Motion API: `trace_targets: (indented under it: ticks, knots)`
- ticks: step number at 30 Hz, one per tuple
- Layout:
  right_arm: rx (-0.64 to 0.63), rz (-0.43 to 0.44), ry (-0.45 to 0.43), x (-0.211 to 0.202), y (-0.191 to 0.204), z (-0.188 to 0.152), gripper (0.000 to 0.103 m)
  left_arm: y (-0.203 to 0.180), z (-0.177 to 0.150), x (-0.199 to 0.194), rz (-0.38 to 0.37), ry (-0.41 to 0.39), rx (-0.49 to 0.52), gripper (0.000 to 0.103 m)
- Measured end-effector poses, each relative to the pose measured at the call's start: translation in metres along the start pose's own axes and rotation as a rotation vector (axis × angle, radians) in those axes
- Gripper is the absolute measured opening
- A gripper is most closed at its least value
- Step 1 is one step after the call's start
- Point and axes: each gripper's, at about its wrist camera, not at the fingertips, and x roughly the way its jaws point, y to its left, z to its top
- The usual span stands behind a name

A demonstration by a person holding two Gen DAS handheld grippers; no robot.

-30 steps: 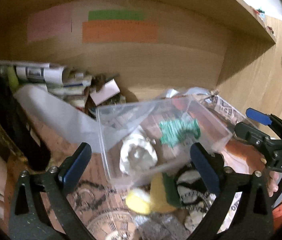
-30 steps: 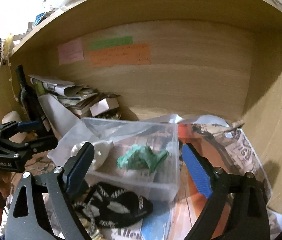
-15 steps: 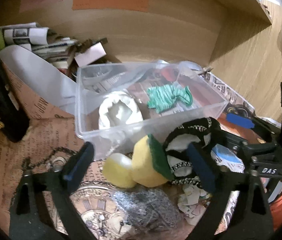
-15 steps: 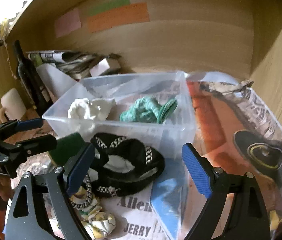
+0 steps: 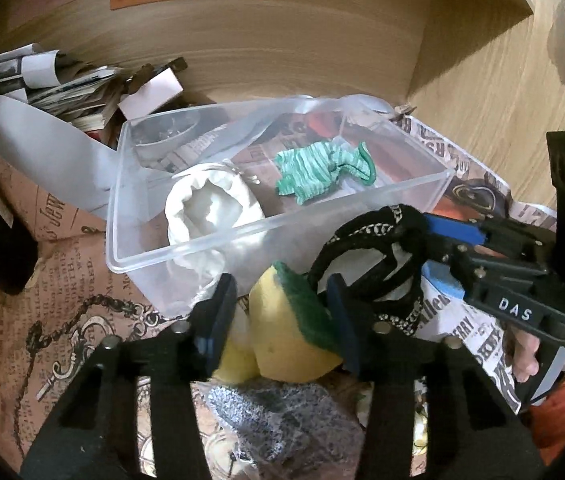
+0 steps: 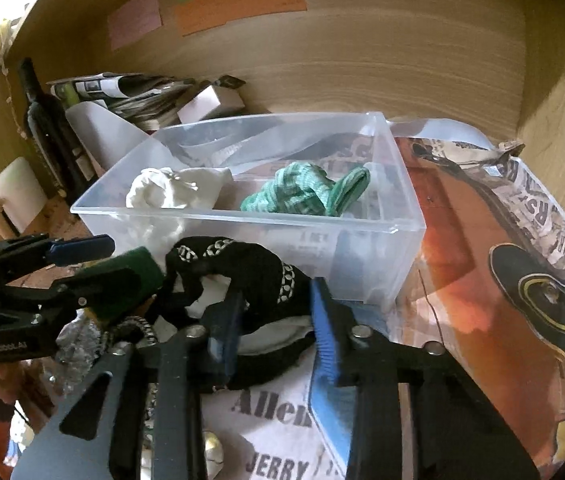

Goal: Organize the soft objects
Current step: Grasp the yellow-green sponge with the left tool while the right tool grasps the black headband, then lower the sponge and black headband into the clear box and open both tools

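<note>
A clear plastic box [image 5: 134,236] [image 6: 402,200] holds a white cloth [image 5: 210,208] [image 6: 170,192] and a green striped cloth [image 5: 314,172] [image 6: 306,196]. In front of it lie a yellow sponge with a green pad [image 5: 294,332] [image 6: 130,272] and a black patterned scrunchie [image 5: 366,236] [image 6: 258,276]. My left gripper [image 5: 278,312] is shut on the sponge. My right gripper [image 6: 278,320] is shut on the scrunchie, right beside the left one.
A grey scouring pad [image 5: 282,420] lies below the sponge. Rolled papers and books [image 5: 62,80] and a white sheet [image 5: 34,148] lie at the back left. A dark bottle [image 6: 50,120] and mug [image 6: 14,196] stand left. Wooden walls enclose the back and right.
Both grippers moved down and forward and went from open to closed, the left on the sponge, the right on the scrunchie.
</note>
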Motion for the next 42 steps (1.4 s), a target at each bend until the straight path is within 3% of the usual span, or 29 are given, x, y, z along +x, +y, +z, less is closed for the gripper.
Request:
trace_targets:
  ticks: [5,9,12,15,25,35,42]
  knots:
    - [0.008,-0.010,-0.021,-0.004,-0.004,-0.001,0.017,-0.004,0.001,-0.007,-0.015,-0.003,0.030,0.041]
    - [0.013,-0.012,-0.041,-0.010,-0.004,0.000,0.015,-0.007,0.000,-0.001,-0.013,0.027,0.057,0.032]
    - [0.009,-0.022,-0.070,-0.019,-0.003,0.002,0.014,-0.005,-0.002,-0.001,-0.031,0.028,0.043,0.030]
    - [0.011,-0.022,-0.103,-0.030,-0.003,0.005,0.014,-0.004,-0.003,-0.006,-0.033,0.006,0.035,0.024]
    - [0.008,-0.042,-0.236,-0.070,-0.005,0.025,0.014,0.000,0.008,-0.044,-0.030,-0.115,0.012,0.024]
    - [-0.016,-0.069,-0.365,-0.095,-0.003,0.055,0.014,0.010,0.039,-0.074,-0.009,-0.248,-0.006,0.024]
    - [-0.024,-0.089,-0.423,-0.094,-0.002,0.081,0.014,0.016,0.056,-0.066,-0.005,-0.263,-0.026,0.024]
